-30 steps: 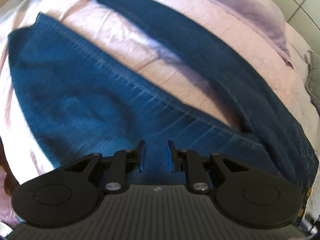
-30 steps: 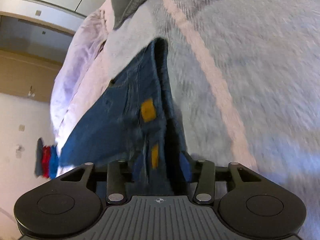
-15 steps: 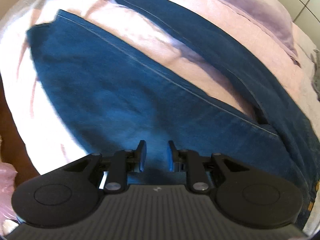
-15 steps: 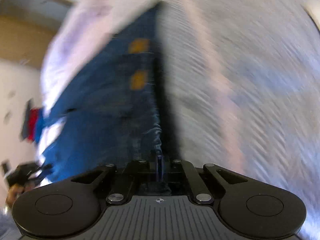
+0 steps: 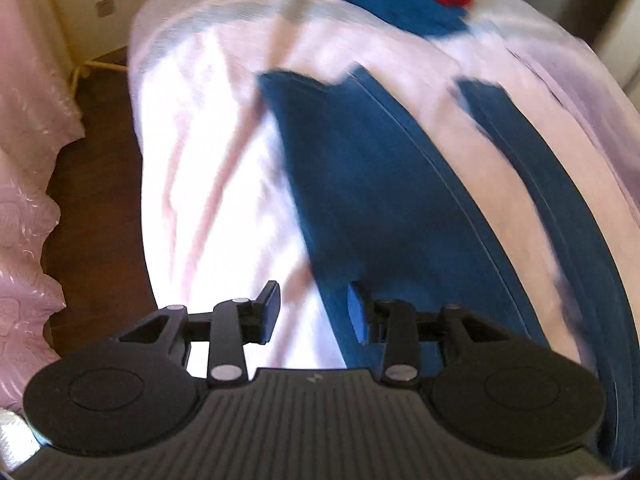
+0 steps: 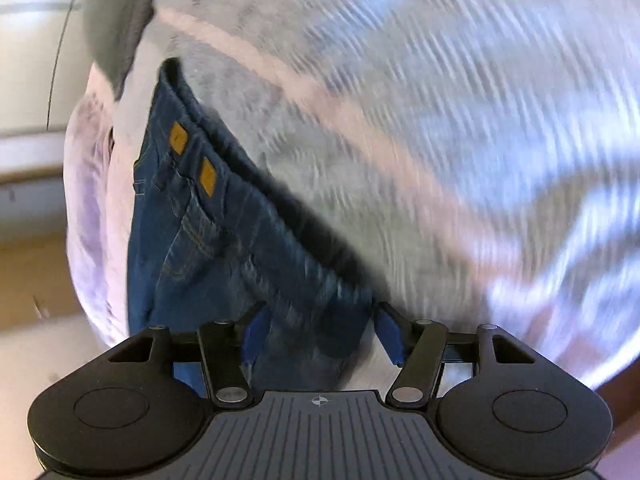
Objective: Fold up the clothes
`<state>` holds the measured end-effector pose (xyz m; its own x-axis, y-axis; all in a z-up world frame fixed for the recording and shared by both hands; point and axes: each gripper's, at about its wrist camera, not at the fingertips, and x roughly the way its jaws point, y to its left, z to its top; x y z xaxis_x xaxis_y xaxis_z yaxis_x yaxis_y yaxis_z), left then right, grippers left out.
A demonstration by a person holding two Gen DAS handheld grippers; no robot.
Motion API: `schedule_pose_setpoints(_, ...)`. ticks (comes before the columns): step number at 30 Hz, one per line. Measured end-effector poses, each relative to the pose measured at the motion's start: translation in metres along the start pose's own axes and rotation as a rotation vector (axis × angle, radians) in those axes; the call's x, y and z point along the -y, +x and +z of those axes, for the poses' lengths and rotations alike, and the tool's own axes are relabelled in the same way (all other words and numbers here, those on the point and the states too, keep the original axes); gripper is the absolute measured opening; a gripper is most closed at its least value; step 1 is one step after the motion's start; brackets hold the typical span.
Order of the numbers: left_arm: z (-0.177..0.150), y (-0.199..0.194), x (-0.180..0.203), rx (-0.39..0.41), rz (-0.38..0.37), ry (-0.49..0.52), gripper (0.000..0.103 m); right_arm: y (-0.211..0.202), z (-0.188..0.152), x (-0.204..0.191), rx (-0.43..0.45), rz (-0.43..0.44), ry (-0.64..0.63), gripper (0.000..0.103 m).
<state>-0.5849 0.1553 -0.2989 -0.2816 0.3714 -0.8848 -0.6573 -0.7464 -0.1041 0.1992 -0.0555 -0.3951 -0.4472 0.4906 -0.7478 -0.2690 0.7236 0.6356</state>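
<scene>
Blue denim jeans point(image 5: 372, 184) spread on the pale bedspread point(image 5: 208, 184) ahead of both tongs, left gripper point(image 5: 314, 310) just opened, nothing clamped, right gripper point(image 6: 322, 330) just opened, waistband point(image 6: 224, 168) lying loose between its jaws.

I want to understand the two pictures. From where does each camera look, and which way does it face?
Left wrist: sits on the left hand-held gripper, looks down at the jeans legs on the bed; its open fingers show.
Right wrist: sits on the right hand-held gripper, looks down along the jeans waistband; open fingers straddle the denim.
Shared: jeans and bed.
</scene>
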Motion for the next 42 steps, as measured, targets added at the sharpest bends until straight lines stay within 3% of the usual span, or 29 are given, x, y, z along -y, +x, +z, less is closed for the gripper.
schedule_pose_setpoints(2,0.019,0.016,-0.008,0.027,0.005,-0.028,0.038,0.006,-0.013,0.001,0.031,0.013,0.039,0.061)
schedule_pose_setpoints(6,0.057,0.050,-0.016,0.064,-0.019,-0.033,0.037,0.020,-0.031,-0.005,0.156,0.012,0.083,0.059)
schedule_pose_setpoints(8,0.074,0.060,-0.019,0.076,-0.051,0.007,0.003,0.023,-0.036,-0.011,0.193,-0.055,0.056,0.034)
schedule_pose_setpoints(9,0.082,0.062,-0.019,0.081,-0.070,0.038,0.002,0.024,-0.038,-0.015,0.211,-0.089,0.040,0.030)
schedule_pose_setpoints(10,0.088,0.061,-0.019,0.090,-0.091,0.068,0.002,0.025,-0.042,-0.021,0.228,-0.105,0.015,0.012)
schedule_pose_setpoints(11,0.089,0.049,-0.019,0.120,-0.118,0.096,0.002,0.024,-0.047,-0.030,0.245,-0.132,-0.017,0.012)
schedule_pose_setpoints(13,0.090,0.020,-0.021,0.210,-0.190,0.179,0.003,0.020,-0.056,-0.043,0.276,-0.179,-0.072,0.011)
schedule_pose_setpoints(15,0.086,0.008,-0.028,0.264,-0.186,0.277,0.004,0.020,-0.063,-0.045,0.286,-0.202,-0.073,0.011)
schedule_pose_setpoints(18,0.086,0.054,-0.041,0.110,-0.089,0.268,0.011,0.033,-0.064,-0.051,0.307,-0.278,-0.097,0.016)
schedule_pose_setpoints(19,0.088,0.071,-0.045,0.055,-0.055,0.247,0.012,0.036,-0.064,-0.052,0.305,-0.293,-0.099,0.027)
schedule_pose_setpoints(20,0.089,0.083,-0.046,0.018,-0.024,0.237,0.012,0.034,-0.064,-0.054,0.293,-0.305,-0.103,0.030)
schedule_pose_setpoints(23,0.088,0.062,-0.025,0.114,0.071,0.337,0.014,0.021,-0.063,-0.066,0.299,-0.376,-0.182,0.043)
schedule_pose_setpoints(25,0.087,0.040,-0.012,0.202,0.163,0.390,0.014,0.011,-0.063,-0.078,0.319,-0.438,-0.260,0.046)
schedule_pose_setpoints(27,0.084,0.018,0.002,0.262,0.170,0.407,0.015,0.001,-0.062,-0.089,0.339,-0.499,-0.338,0.046)
schedule_pose_setpoints(29,0.082,0.006,0.024,0.248,0.089,0.401,0.024,0.002,-0.052,-0.105,0.367,-0.489,-0.426,0.046)
schedule_pose_setpoints(31,0.074,0.008,0.060,0.218,0.002,0.416,0.024,0.011,-0.037,-0.125,0.374,-0.451,-0.517,0.046)
schedule_pose_setpoints(35,0.050,0.017,0.137,0.149,-0.161,0.452,0.024,0.049,0.000,-0.178,0.326,-0.315,-0.745,0.046)
schedule_pose_setpoints(39,0.024,0.035,0.218,0.008,-0.344,0.477,0.025,0.099,0.038,-0.237,0.257,-0.186,-0.961,0.046)
schedule_pose_setpoints(42,0.010,0.049,0.255,-0.041,-0.379,0.499,0.026,0.139,0.064,-0.269,0.175,-0.114,-1.033,0.046)
